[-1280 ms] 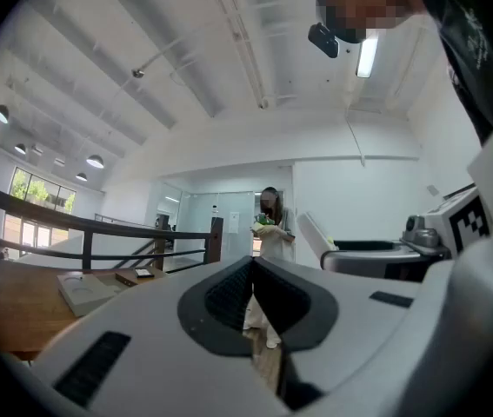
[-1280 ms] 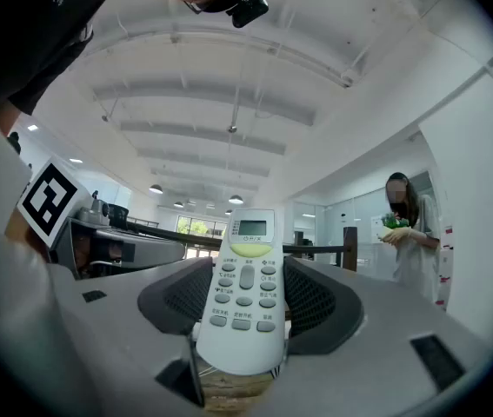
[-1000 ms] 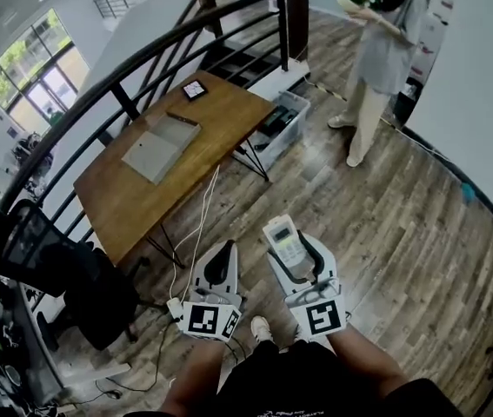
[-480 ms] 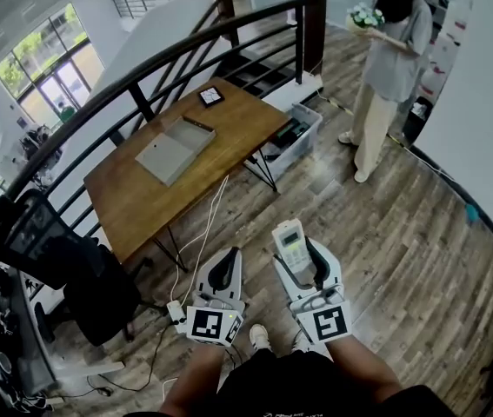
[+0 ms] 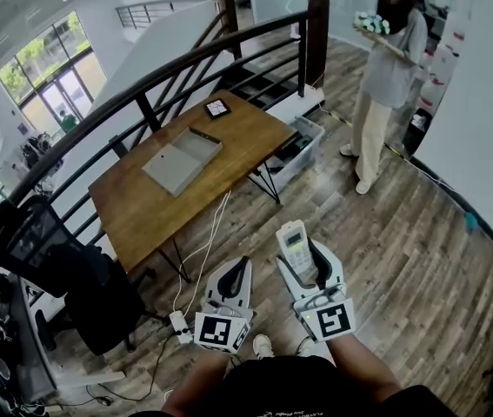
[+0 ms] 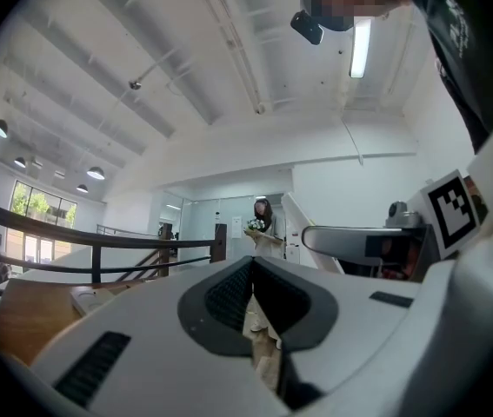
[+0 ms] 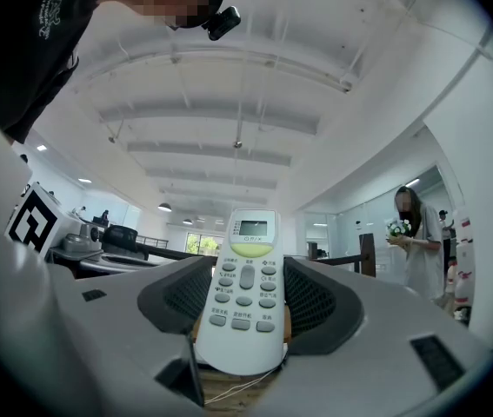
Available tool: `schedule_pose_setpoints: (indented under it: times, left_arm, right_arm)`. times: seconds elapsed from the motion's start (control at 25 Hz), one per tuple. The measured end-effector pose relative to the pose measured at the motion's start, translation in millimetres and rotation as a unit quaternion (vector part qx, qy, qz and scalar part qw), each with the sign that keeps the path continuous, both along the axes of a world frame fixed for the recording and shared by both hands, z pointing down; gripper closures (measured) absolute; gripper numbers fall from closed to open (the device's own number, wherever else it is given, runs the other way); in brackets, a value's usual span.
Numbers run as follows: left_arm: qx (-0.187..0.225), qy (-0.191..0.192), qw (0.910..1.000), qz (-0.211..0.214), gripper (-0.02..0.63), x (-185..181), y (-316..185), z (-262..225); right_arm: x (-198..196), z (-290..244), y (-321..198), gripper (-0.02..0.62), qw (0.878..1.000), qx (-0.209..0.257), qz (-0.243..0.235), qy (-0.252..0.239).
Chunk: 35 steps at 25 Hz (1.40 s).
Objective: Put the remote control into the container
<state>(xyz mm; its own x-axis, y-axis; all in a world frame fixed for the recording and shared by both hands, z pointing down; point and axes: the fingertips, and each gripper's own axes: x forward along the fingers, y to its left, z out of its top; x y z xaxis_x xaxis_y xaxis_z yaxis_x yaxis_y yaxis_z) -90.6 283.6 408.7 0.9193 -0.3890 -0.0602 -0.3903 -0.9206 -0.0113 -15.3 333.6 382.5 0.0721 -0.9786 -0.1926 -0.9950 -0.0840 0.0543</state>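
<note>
A shallow grey rectangular container (image 5: pixel 183 161) lies on a wooden table (image 5: pixel 142 207). The white plastic left gripper (image 5: pixel 241 272) has its jaws pressed together, empty. The right gripper (image 5: pixel 309 259) clamps a slim white remote control (image 5: pixel 295 247) with grey buttons and a small screen.

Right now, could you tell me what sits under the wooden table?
A clear plastic bin holding dark items pokes out from under its far end; the tabletop hides the bin's other part.
</note>
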Motion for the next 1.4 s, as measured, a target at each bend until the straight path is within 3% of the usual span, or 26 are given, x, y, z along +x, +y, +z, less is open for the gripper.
schedule_pose_setpoints:
  times: [0.32,0.68,0.96,1.4]
  left_arm:
    - [0.011,0.013,0.9997,0.017,0.598,-14.2,-17.8,-6.6]
    - [0.018,0.018,0.9997,0.001,0.598,-18.5,-41.6,-12.4]
    - [0.020,0.009,0.9996,-0.016,0.598,8.8,-63.3,-12.0]
    - [0.017,0.001,0.9990,-0.040,0.598,67.8,-89.1,-4.4]
  right_arm:
    - [-18.5,-0.3,-18.1,0.330,1.000,-0.005,0.010,-0.005]
    - [-21.4,9.4,-36.8,0.330,1.000,-0.025,-0.002,0.001]
    - [4.4,11.0,-64.6,0.330,1.000,-0.011,-0.022,-0.019]
    - [59.8,21.0,-95.3,0.330,0.997,-0.033,-0.060,-0.019]
